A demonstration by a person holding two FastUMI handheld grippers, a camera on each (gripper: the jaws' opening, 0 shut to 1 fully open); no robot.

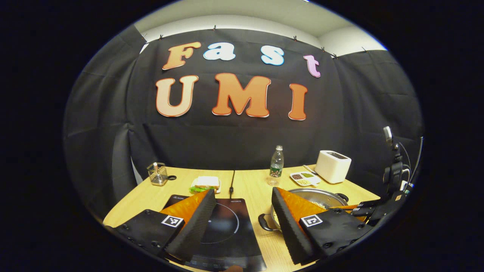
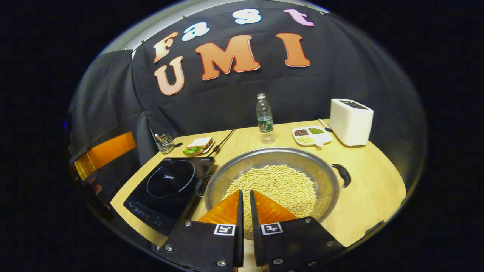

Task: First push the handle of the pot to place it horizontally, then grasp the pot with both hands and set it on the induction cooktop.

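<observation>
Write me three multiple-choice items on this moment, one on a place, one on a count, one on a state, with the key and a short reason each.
1. Where does the pot stand?
A. on the cooktop
B. on the table beside the cooktop
C. on the toaster

2. How many compartments of food does the small white dish have?
A. one
B. three
C. five

3. How do the fingers of the right gripper stand?
A. wide apart
B. nearly together, with nothing between them
C. clamped on a pot handle

Key: 1 B, the pot rests on the wooden table just right of the black cooktop. 2 B, brown, green and pale heaps lie in three sections. 3 B, a thin gap separates the fingers above the beans.
</observation>
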